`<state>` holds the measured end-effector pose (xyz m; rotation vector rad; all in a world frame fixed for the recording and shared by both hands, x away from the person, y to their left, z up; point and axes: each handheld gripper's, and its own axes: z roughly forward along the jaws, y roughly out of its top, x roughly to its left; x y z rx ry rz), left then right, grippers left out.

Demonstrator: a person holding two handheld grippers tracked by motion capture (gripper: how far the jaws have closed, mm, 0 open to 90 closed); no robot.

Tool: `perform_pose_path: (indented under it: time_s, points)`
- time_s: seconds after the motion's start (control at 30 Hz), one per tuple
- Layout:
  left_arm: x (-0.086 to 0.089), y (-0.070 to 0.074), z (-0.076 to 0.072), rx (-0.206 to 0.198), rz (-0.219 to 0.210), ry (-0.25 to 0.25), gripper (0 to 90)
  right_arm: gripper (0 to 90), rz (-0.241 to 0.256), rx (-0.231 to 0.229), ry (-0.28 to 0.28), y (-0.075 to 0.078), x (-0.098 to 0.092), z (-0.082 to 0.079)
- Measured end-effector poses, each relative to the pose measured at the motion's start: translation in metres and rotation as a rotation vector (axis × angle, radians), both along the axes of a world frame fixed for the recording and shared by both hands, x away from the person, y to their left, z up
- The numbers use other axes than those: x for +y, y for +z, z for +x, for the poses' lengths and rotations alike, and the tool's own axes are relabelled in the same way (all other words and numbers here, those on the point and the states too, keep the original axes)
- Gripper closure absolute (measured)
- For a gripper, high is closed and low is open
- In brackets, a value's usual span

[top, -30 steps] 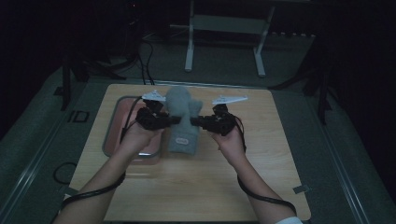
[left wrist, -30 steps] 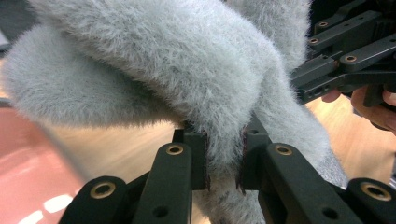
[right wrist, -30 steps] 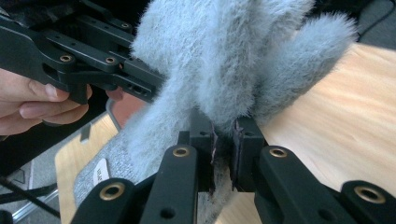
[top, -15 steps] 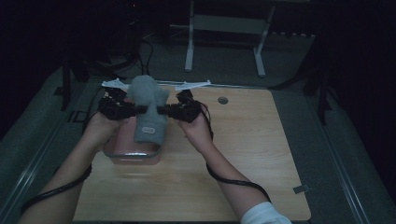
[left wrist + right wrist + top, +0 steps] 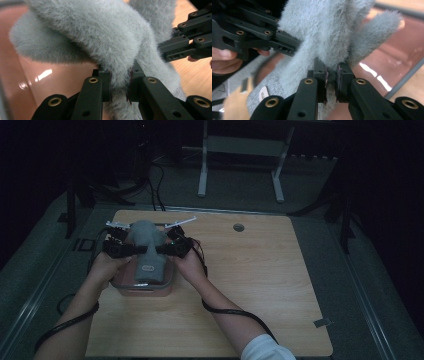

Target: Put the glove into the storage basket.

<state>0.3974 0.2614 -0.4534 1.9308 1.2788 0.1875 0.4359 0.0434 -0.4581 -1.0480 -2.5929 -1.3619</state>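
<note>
Nearest, at six o'clock in the high view, the person's two forearms reach forward over the wooden tabletop (image 5: 260, 285). Farther in, towards ten o'clock, sits a clear pinkish container (image 5: 122, 289), and a grey fuzzy garment (image 5: 146, 251) hangs over it, its lower end with a small label lying inside. The left hand-held gripper (image 5: 136, 249) pinches the garment's left edge at nine o'clock of the cloth; its own view shows the fur squeezed between the jaws. The right hand-held gripper (image 5: 158, 250) pinches the opposite edge at three o'clock, jaws likewise clamped on fur. Beyond, at twelve o'clock, a small round hole (image 5: 238, 227) marks the tabletop.
</note>
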Motion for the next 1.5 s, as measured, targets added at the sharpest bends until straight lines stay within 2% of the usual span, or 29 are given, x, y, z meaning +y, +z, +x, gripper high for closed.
perform_pose_path:
  time_s: [0.07, 0.13, 0.27, 0.4, 0.47, 0.53, 0.6, 0.67, 0.7, 0.73, 0.77, 0.83, 0.87, 0.93, 1.0, 1.1, 1.13, 1.17, 1.23, 1.27, 1.3, 1.4, 1.43, 1.5]
  points:
    - [-0.002, -0.016, 0.007, 0.041, 0.005, 0.017, 78.7, 81.6, -0.029, 0.016, -0.009, -0.010, 0.003, 0.004]
    - [-0.003, -0.021, 0.011, 0.057, 0.012, 0.028, 78.5, 81.6, -0.042, 0.032, -0.017, -0.015, 0.004, 0.007]
    - [-0.008, -0.035, 0.020, 0.112, 0.058, 0.044, 78.3, 81.3, -0.120, 0.064, -0.041, -0.028, 0.013, 0.013]
    - [-0.010, -0.044, 0.025, 0.157, 0.077, 0.049, 77.9, 80.0, -0.182, 0.090, -0.049, -0.036, 0.020, 0.016]
    - [-0.011, -0.049, 0.027, 0.185, 0.104, 0.047, 77.2, 76.7, -0.205, 0.094, -0.046, -0.039, 0.022, 0.017]
    - [-0.016, -0.052, 0.030, 0.204, 0.162, 0.040, 75.9, 69.7, -0.210, 0.098, -0.040, -0.040, 0.024, 0.017]
    - [-0.020, -0.054, 0.032, 0.223, 0.192, 0.045, 73.4, 58.0, -0.217, 0.076, -0.031, -0.036, 0.026, 0.014]
    - [-0.021, -0.055, 0.033, 0.229, 0.213, 0.065, 68.0, 54.1, -0.227, 0.044, -0.029, -0.030, 0.026, 0.012]
    - [-0.021, -0.055, 0.033, 0.231, 0.213, 0.074, 64.9, 53.4, -0.217, 0.027, -0.026, -0.027, 0.024, 0.011]
    - [-0.022, -0.056, 0.033, 0.228, 0.232, 0.093, 59.6, 51.4, -0.207, 0.020, -0.022, -0.023, 0.021, 0.010]
    - [-0.023, -0.055, 0.033, 0.218, 0.256, 0.102, 54.7, 49.7, -0.197, 0.008, -0.020, -0.019, 0.018, 0.009]
    - [-0.024, -0.053, 0.031, 0.200, 0.267, 0.125, 47.9, 47.3, -0.155, -0.002, -0.012, -0.012, 0.010, 0.007]
    - [-0.023, -0.051, 0.030, 0.179, 0.277, 0.138, 44.2, 45.0, -0.141, -0.007, -0.007, -0.008, 0.005, 0.006]
    - [-0.022, -0.044, 0.026, 0.141, 0.272, 0.152, 38.1, 39.2, -0.141, -0.021, -0.005, -0.002, -0.002, 0.004]
    - [-0.019, -0.037, 0.022, 0.106, 0.236, 0.166, 35.2, 35.9, -0.120, -0.019, 0.000, 0.003, -0.011, 0.003]
    - [-0.015, -0.029, 0.013, 0.051, 0.192, 0.168, 32.5, 23.0, -0.095, -0.026, 0.035, 0.007, -0.025, -0.001]
    - [-0.015, -0.029, 0.013, 0.051, 0.192, 0.168, 29.0, 23.0, -0.095, -0.026, 0.035, 0.007, -0.025, -0.001]
    - [-0.013, -0.027, 0.008, 0.029, 0.152, 0.148, 26.8, 20.9, -0.068, -0.028, 0.057, 0.009, -0.036, -0.006]
    - [-0.013, -0.025, -0.001, -0.004, 0.137, 0.150, 26.6, 18.9, -0.064, -0.041, 0.077, 0.010, -0.044, -0.010]
    - [-0.013, -0.025, -0.001, -0.004, 0.137, 0.150, 25.9, 18.9, -0.064, -0.041, 0.077, 0.010, -0.044, -0.010]
    - [-0.014, -0.023, -0.007, -0.020, 0.122, 0.144, 25.8, 17.8, -0.054, -0.057, 0.087, 0.010, -0.055, -0.015]
    - [-0.016, -0.020, -0.022, -0.069, 0.094, 0.134, 23.9, 16.6, -0.066, -0.099, 0.105, 0.008, -0.069, -0.023]
    - [-0.018, -0.018, -0.029, -0.097, 0.071, 0.130, 20.1, 16.4, -0.070, -0.104, 0.106, 0.008, -0.074, -0.025]
    - [-0.023, -0.016, -0.038, -0.133, 0.067, 0.121, 17.9, 15.9, -0.066, -0.108, 0.114, 0.006, -0.085, -0.028]
